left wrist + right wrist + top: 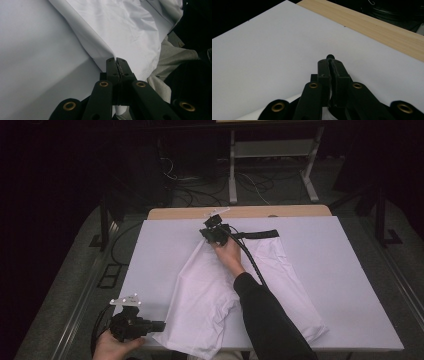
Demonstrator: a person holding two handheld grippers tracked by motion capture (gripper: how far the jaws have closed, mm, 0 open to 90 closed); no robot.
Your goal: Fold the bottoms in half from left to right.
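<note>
A white garment (pixel 200 290) with a black waistband (pixel 261 234) lies crumpled across the middle of the white-covered table (pixel 350 270). My left gripper (pixel 161 325) is at the near left edge, shut on the garment's near corner; the white cloth (pixel 125 27) runs straight into its closed tips (pixel 117 60). My right gripper (pixel 207 234) is at the far middle, at the left end of the waistband. Its jaws (pixel 329 61) are shut, and a bit of black band (pixel 330 56) pokes out between the tips. The right forearm lies over the garment's middle.
A bare wooden strip (pixel 250 212) (pixel 374 25) borders the table's far side. Behind it stand a metal frame's legs (pixel 232 170) and loose cables on the floor. The person's grey trouser leg (pixel 172 57) shows past the near edge.
</note>
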